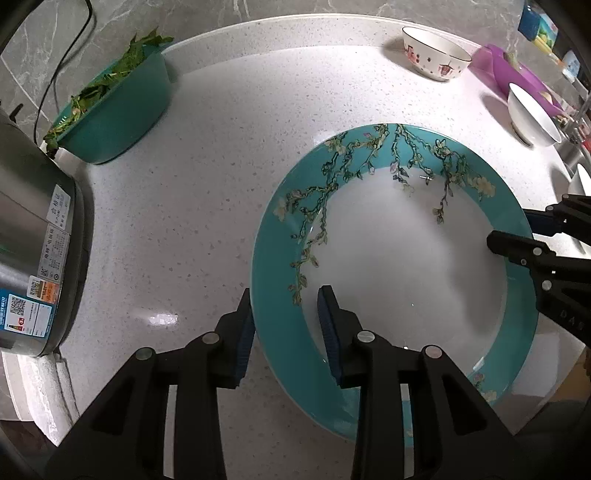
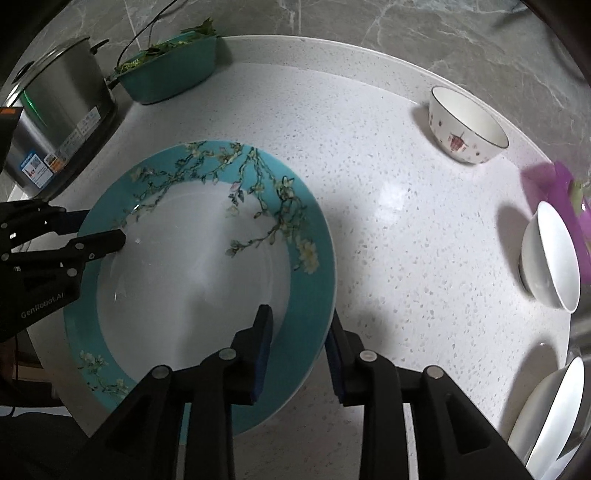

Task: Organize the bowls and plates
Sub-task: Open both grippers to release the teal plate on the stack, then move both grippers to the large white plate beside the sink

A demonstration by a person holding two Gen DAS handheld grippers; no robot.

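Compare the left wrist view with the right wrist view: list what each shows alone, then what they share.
Only the left wrist view: colourful packages at the far right wall.
Only the right wrist view: stacked white dishes at the lower right edge, and the steel pot's lid.
Both: the teal floral plate, its rim straddled by the left gripper and right gripper, the patterned bowl, white bowl, teal tub of greens and purple container.
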